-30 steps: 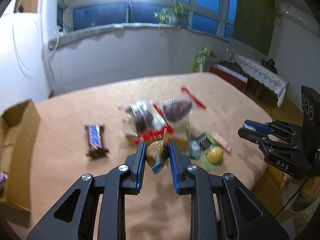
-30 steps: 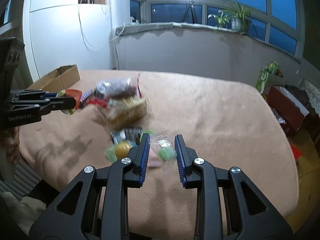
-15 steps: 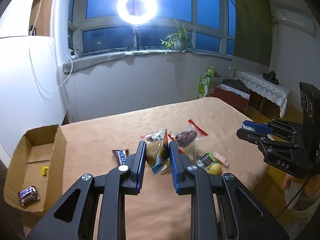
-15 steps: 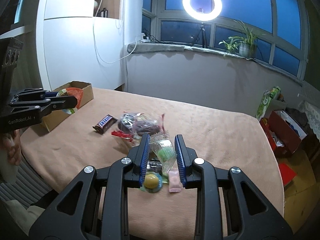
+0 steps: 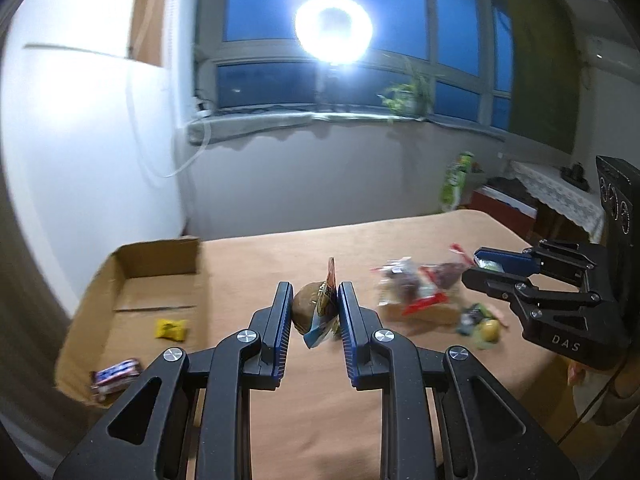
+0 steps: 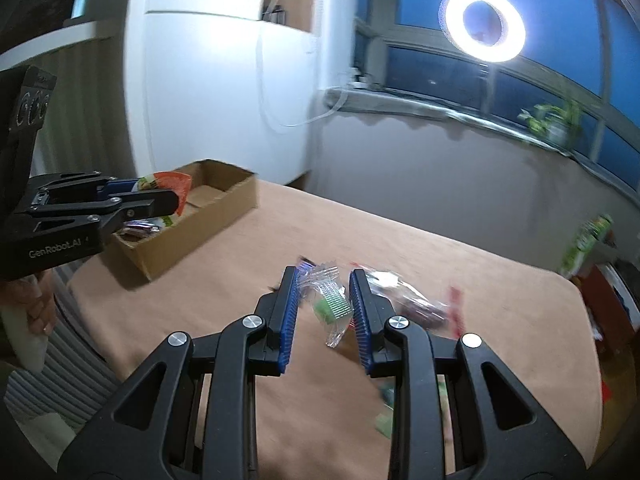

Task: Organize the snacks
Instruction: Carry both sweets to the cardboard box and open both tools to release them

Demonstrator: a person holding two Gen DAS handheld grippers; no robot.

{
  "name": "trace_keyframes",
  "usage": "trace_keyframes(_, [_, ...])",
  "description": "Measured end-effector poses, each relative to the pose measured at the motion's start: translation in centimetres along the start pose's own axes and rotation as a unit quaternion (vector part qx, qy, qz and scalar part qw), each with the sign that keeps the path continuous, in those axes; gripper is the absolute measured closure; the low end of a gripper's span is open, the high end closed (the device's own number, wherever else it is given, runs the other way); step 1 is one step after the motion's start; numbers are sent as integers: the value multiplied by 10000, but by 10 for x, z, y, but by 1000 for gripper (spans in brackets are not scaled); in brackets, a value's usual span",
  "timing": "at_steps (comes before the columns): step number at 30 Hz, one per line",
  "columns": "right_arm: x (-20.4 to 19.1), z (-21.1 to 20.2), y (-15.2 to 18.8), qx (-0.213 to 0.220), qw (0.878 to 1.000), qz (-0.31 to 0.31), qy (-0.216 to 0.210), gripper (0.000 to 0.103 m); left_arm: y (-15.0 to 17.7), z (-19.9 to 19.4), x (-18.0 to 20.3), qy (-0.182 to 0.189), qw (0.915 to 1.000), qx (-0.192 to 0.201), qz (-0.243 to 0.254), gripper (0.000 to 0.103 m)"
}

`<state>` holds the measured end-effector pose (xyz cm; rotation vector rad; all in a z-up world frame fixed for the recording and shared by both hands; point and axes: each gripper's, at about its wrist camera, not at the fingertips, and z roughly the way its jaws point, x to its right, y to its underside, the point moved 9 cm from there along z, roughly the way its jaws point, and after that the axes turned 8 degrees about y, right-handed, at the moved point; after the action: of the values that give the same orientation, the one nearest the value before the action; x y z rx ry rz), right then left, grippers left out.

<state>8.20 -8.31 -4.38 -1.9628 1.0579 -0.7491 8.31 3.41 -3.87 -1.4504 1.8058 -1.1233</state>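
My left gripper (image 5: 313, 300) is shut on a small snack packet (image 5: 318, 312) with a brown round treat and an orange and blue wrapper, held above the tan table. An open cardboard box (image 5: 160, 268) lies ahead to the left, with a yellow candy (image 5: 171, 328) and a chocolate bar (image 5: 116, 374) inside. My right gripper (image 6: 324, 292) is shut on a clear packet with a green sweet (image 6: 330, 306). In the right wrist view the left gripper (image 6: 160, 196) hangs by the box (image 6: 200, 216) with its packet. A pile of snack bags (image 5: 416, 286) rests on the table.
The tan cloth table (image 5: 280, 248) ends near a white wall and a windowsill. A ring light (image 5: 334, 28) glares above. Small sweets (image 5: 482, 324) lie by the pile. A red crate (image 5: 500, 204) and a lace-covered side table (image 5: 560, 196) stand at the right. A hand (image 6: 36, 312) grips the left handle.
Both grippers rose and swung left toward the cardboard box, each keeping its packet. The box now fills more of the left wrist view, and the snack pile has slid to the right.
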Motion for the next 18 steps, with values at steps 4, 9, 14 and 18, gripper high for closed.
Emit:
trace_keyframes(4, [-46, 17, -19, 50, 9991, -227, -349, 76, 8, -15, -44, -360, 9989, 38, -287, 82])
trace_keyframes(9, [-105, 38, -42, 126, 9953, -544, -793, 76, 19, -33, -98, -853, 9943, 76, -640, 82])
trace_keyframes(14, [-149, 53, -59, 218, 9905, -775, -1112, 76, 23, -49, -133, -1157, 9897, 134, -833, 82])
trace_keyframes(18, [-173, 63, -72, 287, 9873, -909, -1269, 76, 25, -54, -150, -1313, 9872, 140, -900, 82])
